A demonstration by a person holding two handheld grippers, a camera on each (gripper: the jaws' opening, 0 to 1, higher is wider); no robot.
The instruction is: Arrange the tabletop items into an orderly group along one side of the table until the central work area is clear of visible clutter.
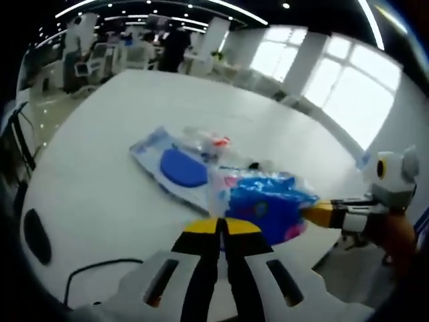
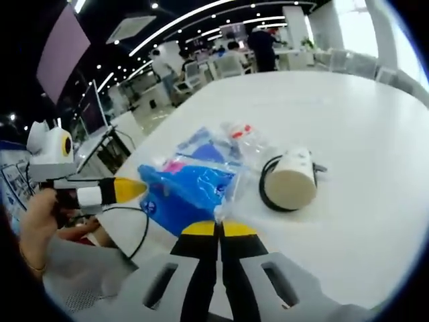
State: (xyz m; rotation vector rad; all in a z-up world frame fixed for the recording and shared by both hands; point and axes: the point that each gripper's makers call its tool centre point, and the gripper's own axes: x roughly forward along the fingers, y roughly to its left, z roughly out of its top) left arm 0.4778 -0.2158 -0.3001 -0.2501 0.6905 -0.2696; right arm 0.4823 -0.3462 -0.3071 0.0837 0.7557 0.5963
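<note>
Nearest the lens in the right gripper view, the right gripper (image 2: 218,231) has its jaws pressed together, apparently pinching the clear plastic edge beside the blue bag (image 2: 184,191). Across it, the left gripper (image 2: 134,189) touches the bag's other end; in the left gripper view its tips (image 1: 222,227) meet, though I cannot tell whether they clamp the wrapper. Just right lies a cord-wrapped white cylinder (image 2: 289,181). Beyond, a flat packet with a blue disc (image 1: 181,168) rests on the white table (image 2: 348,114). Lift both ends evenly, so the slack plastic won't slip.
</note>
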